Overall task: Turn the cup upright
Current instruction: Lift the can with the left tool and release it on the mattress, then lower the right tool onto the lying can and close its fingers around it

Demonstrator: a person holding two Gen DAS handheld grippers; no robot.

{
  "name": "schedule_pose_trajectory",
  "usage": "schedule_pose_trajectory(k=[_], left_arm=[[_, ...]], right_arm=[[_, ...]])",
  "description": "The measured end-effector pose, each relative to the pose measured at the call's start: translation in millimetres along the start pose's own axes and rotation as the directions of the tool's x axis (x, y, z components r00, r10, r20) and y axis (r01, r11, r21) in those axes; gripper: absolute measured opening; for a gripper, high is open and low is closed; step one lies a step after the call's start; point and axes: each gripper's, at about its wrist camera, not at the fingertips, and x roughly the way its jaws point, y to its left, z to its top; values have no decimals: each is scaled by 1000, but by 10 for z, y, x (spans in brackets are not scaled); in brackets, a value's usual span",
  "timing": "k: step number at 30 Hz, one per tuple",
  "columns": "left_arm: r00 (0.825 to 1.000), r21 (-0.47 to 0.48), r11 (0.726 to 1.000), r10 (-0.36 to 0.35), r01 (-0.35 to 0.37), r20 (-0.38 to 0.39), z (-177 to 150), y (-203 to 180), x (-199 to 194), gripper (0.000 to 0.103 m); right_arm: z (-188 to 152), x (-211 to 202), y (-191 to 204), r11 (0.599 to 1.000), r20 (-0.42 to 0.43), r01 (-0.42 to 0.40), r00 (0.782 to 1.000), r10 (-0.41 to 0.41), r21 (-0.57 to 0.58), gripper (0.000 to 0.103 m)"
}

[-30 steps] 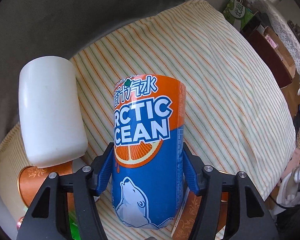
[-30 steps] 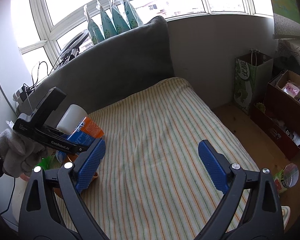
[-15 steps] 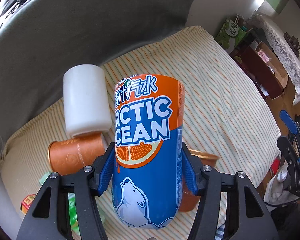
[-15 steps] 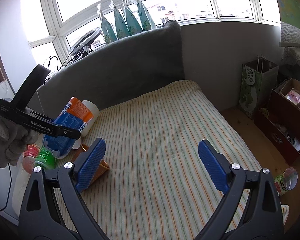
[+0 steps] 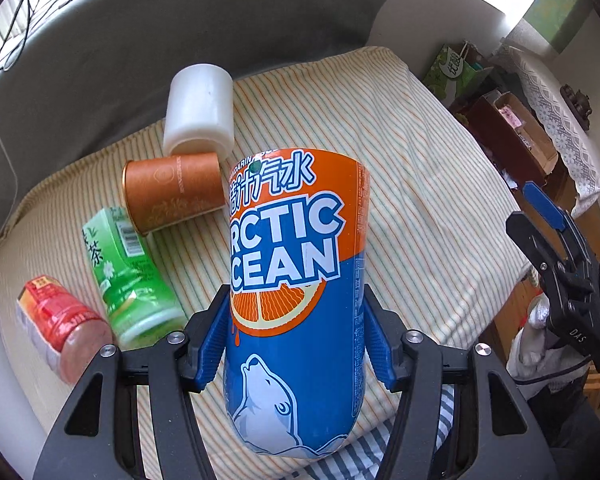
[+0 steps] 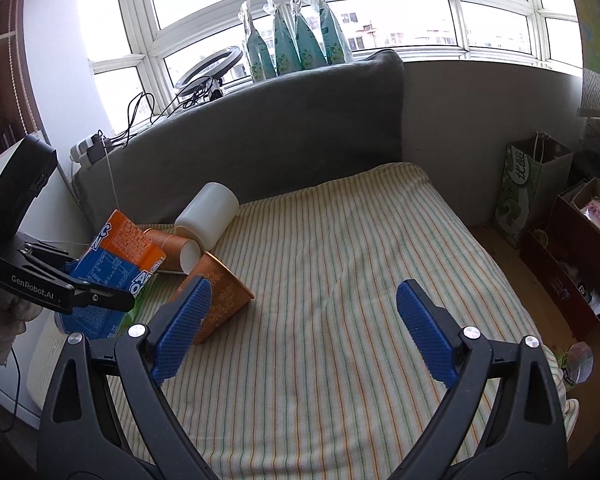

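Observation:
My left gripper (image 5: 294,338) is shut on an orange and blue "Arctic Ocean" cup (image 5: 296,280) and holds it above the striped cushion (image 5: 420,184). The cup also shows at the left of the right wrist view (image 6: 116,268), tilted in the left gripper (image 6: 72,292). My right gripper (image 6: 300,332) is open and empty above the cushion (image 6: 340,280). A white cup (image 5: 200,110) and a brown paper cup (image 5: 172,196) lie on their sides. Another orange patterned paper cup (image 6: 216,300) lies tipped by my right gripper's left finger.
A green tea bottle (image 5: 128,276) and a red-labelled bottle (image 5: 60,328) lie on the cushion's left side. A grey sofa back (image 6: 260,140) stands behind. Boxes (image 6: 580,248) and a green paper bag (image 6: 528,188) stand on the floor at the right.
My left gripper has lifted and pulled back with the cup, so the bottles and more of the cushion come into view. My right gripper has barely moved.

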Motion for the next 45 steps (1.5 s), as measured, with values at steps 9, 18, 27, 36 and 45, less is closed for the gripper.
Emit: schedule_pose_trajectory(k=[9,18,27,36,45], left_arm=[[999,-67,997,-35,35,7,-358,-19,-18,60],[996,-176,981,-86,83,-7,-591,24,201,61],[996,-214,974,-84,81,-7,-639,44,294,64],[997,-168,983,-60,67,48,-687,55,188,77],[991,-132,991,-10,28,137,-942,182,-99,77]], right_arm=[[-60,-107,229,998,-12,-20,1000,20,-51,96],[-128,-87,414,995,-55,-46,998,41,-91,96],[-195,11,526,994,-125,-84,989,74,-74,96],[-190,134,605,992,-209,-122,970,120,3,96],[-268,364,865,983,-310,-175,932,185,61,96]])
